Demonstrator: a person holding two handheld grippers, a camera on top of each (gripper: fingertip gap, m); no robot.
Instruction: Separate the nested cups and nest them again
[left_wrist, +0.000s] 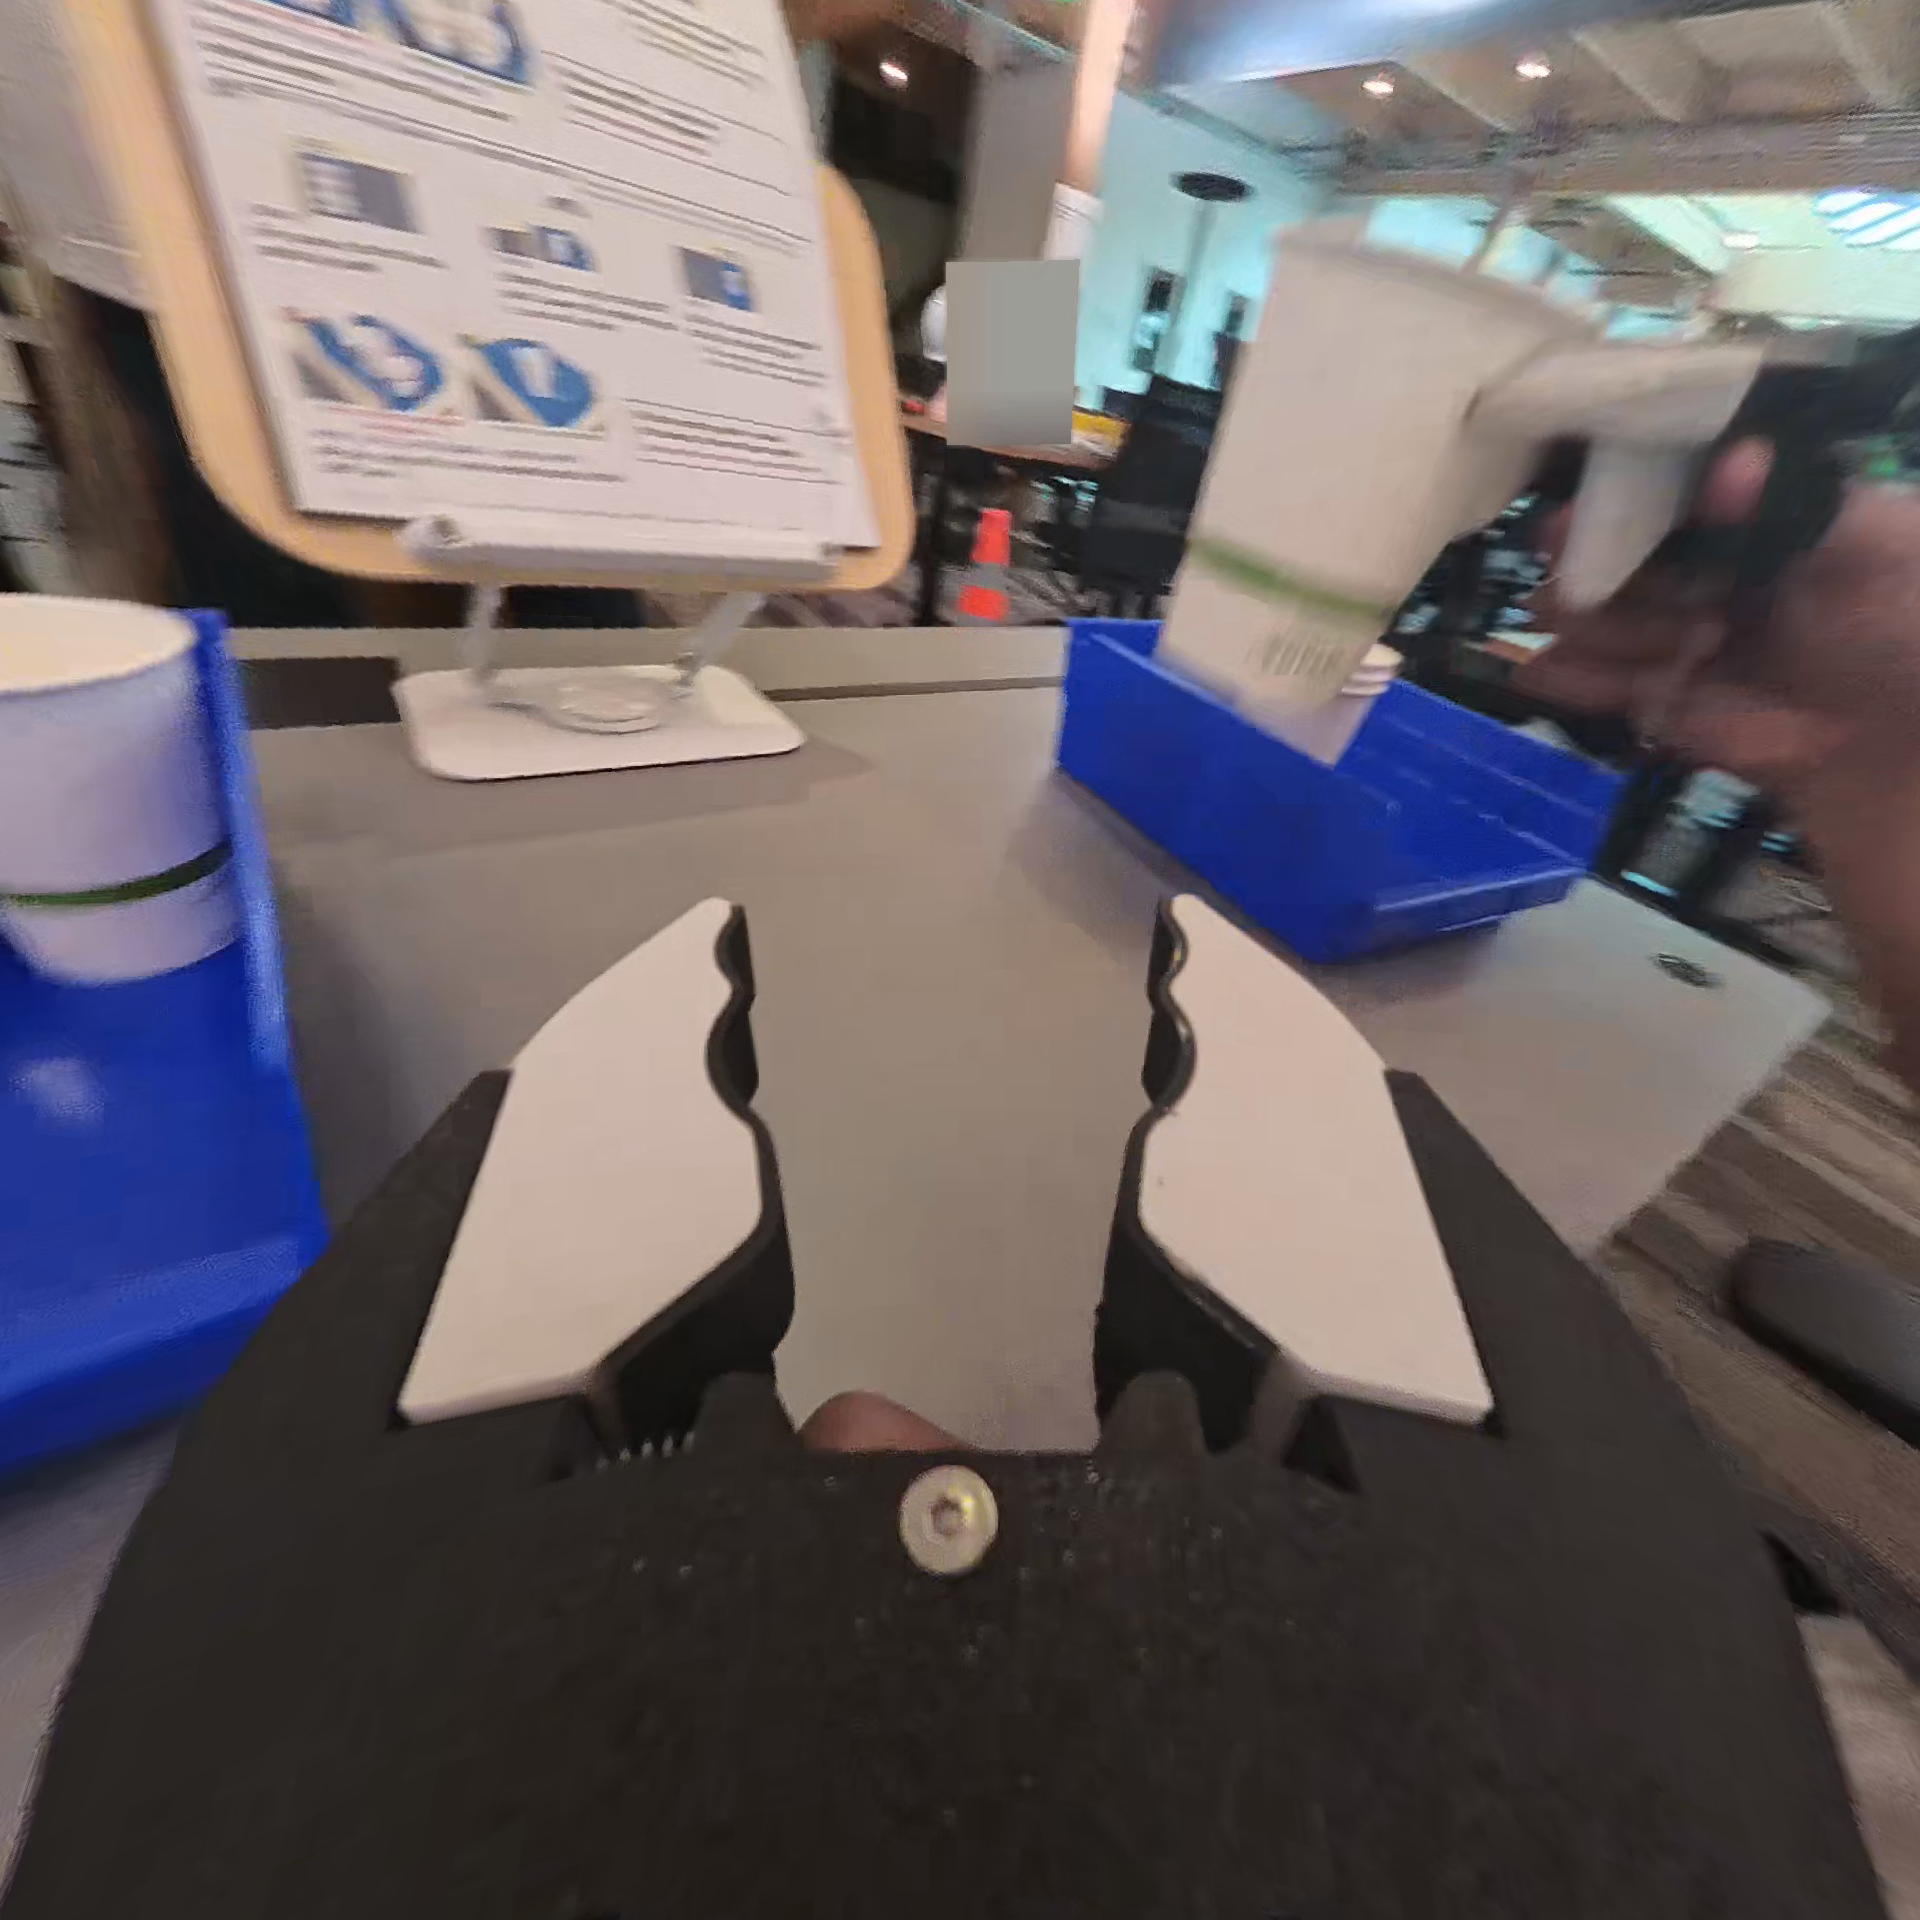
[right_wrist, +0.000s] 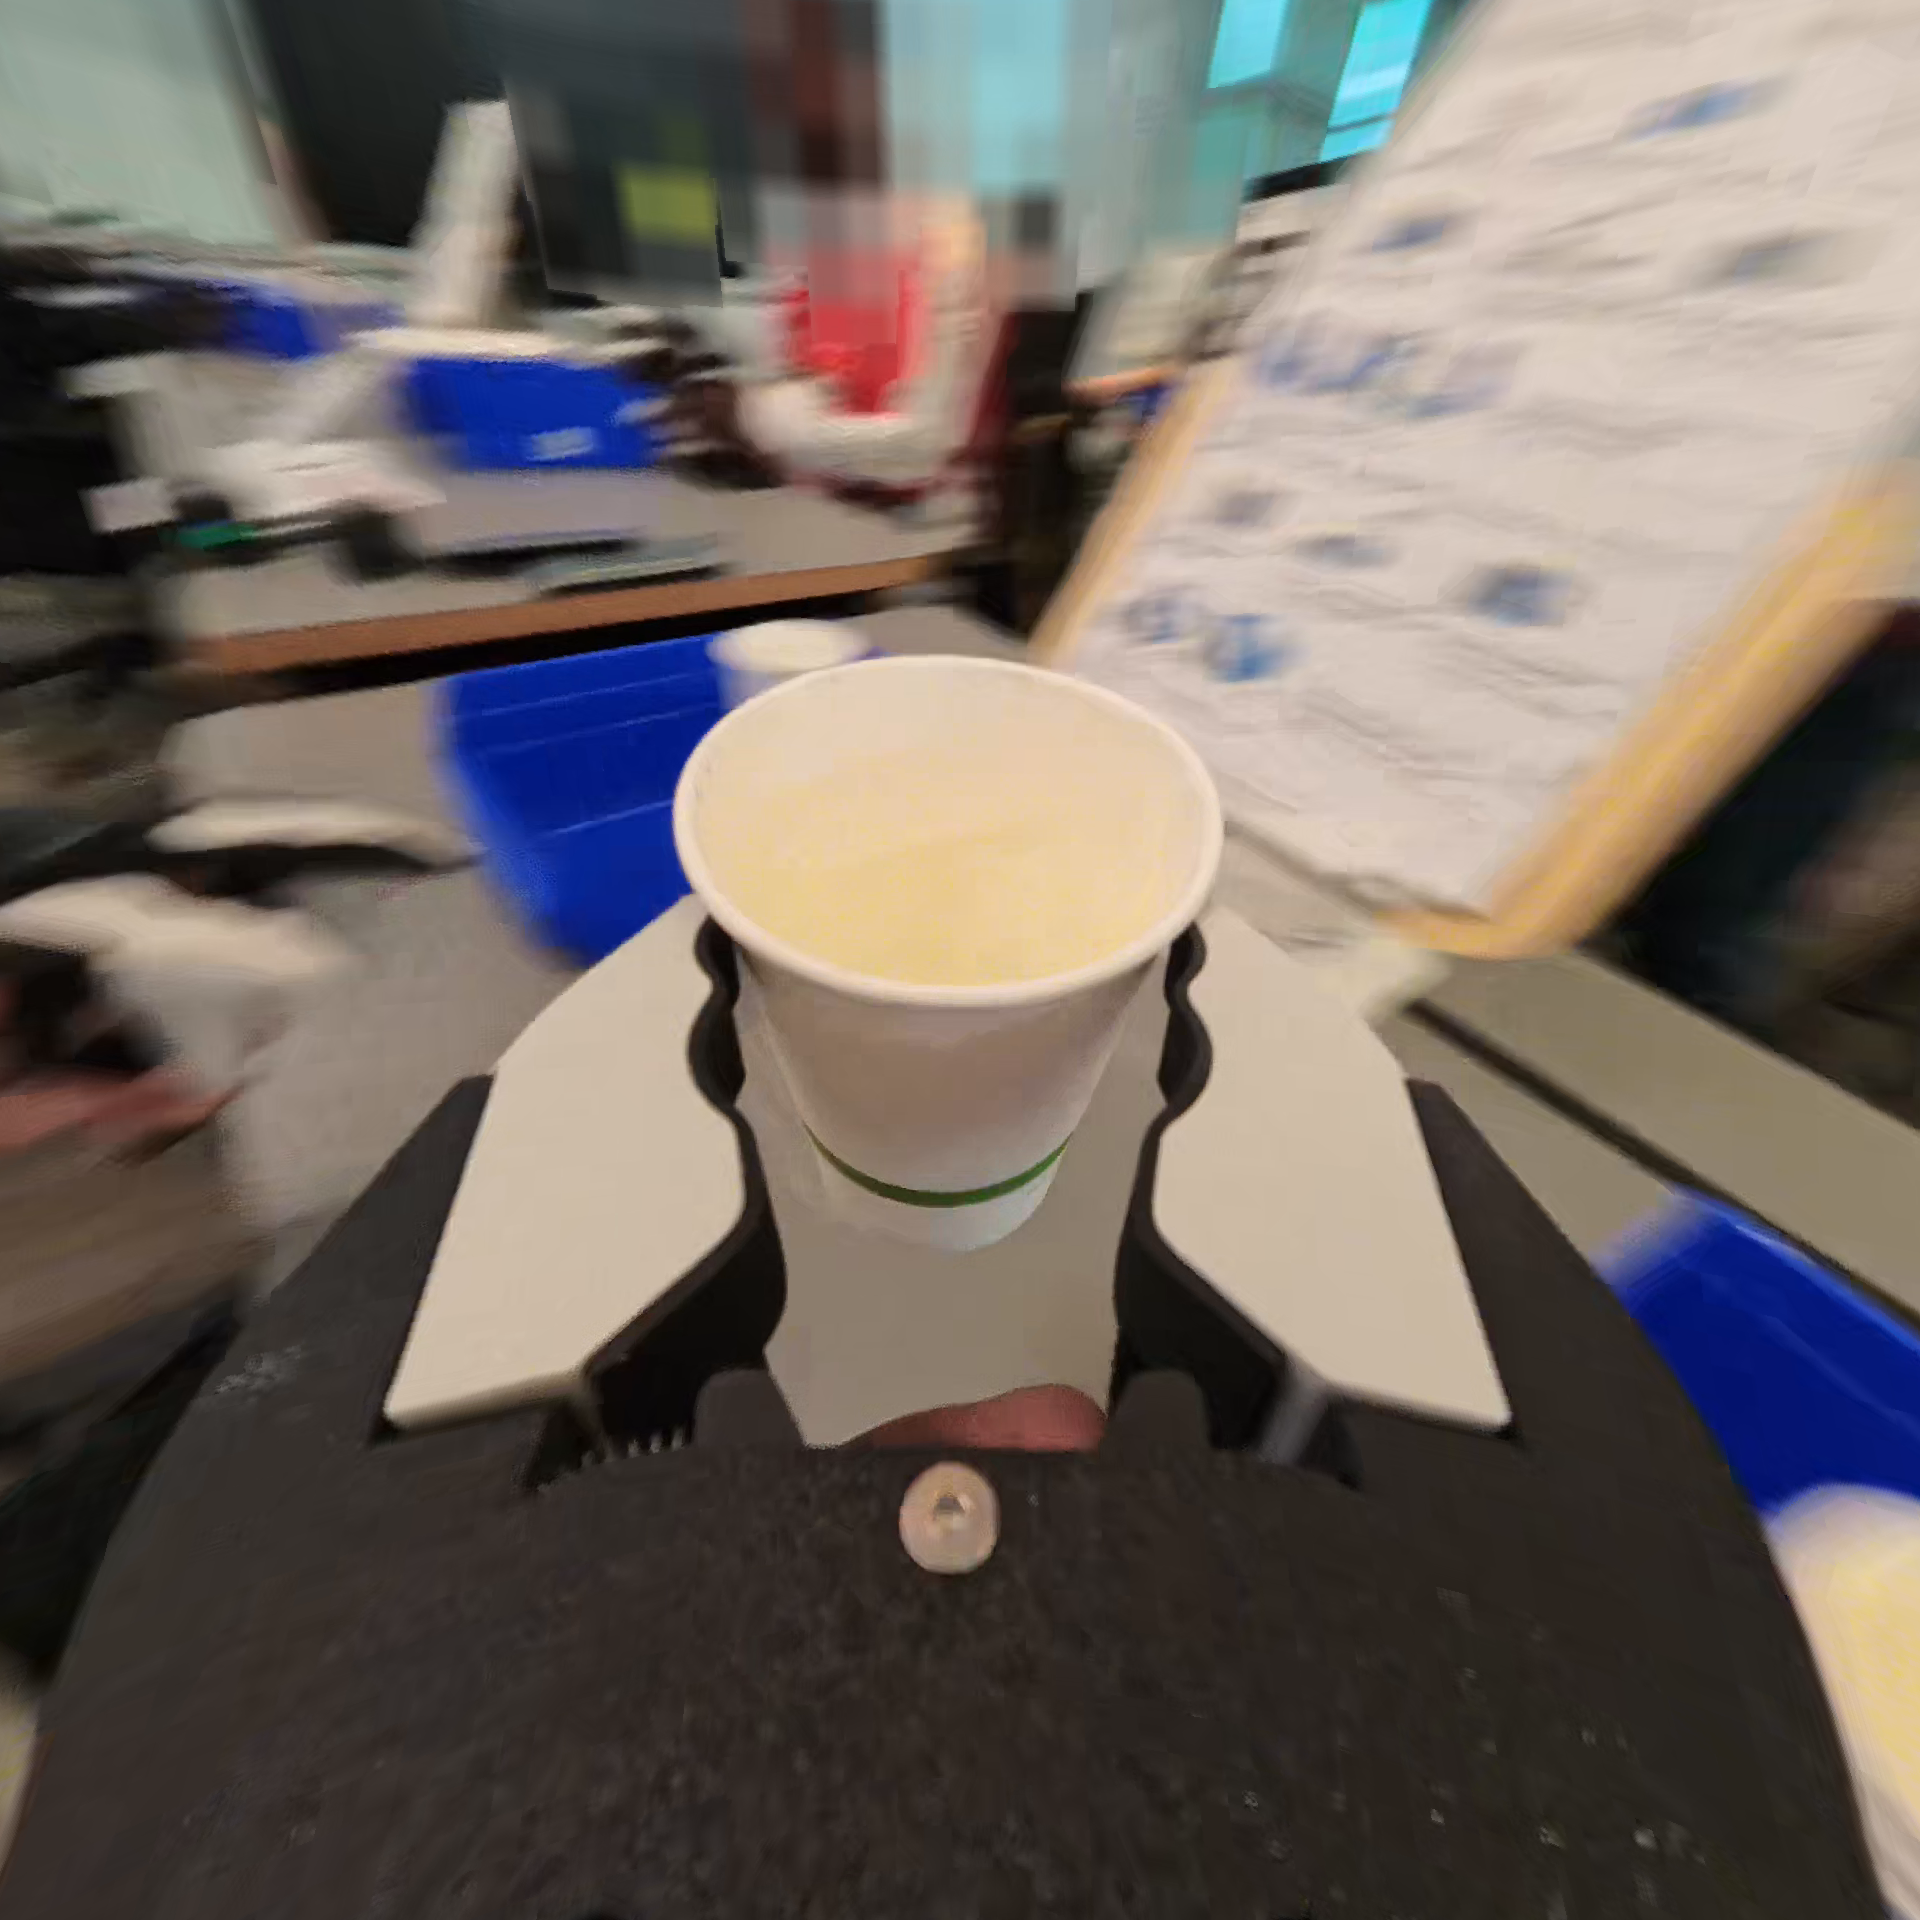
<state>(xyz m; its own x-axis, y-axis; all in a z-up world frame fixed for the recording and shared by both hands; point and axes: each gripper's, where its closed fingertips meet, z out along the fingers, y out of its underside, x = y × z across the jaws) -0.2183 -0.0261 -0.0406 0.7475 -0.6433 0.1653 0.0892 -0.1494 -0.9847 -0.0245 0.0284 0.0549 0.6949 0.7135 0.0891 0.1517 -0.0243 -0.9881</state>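
Grey flat tabletop (left_wrist: 935, 831). Blue plastic bin (left_wrist: 1351, 831) at two o'clock; second blue plastic bin (left_wrist: 135, 1143) at nine. White printed instruction sheet on tan board stand (left_wrist: 540, 312) at eleven. Orange traffic cone (left_wrist: 987, 566) behind.

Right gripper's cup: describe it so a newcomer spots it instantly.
Start at the blue bin on the grey table's right side. Above it the right gripper holds a white paper cup with a green band. Unlike the other cups, it is airborne.
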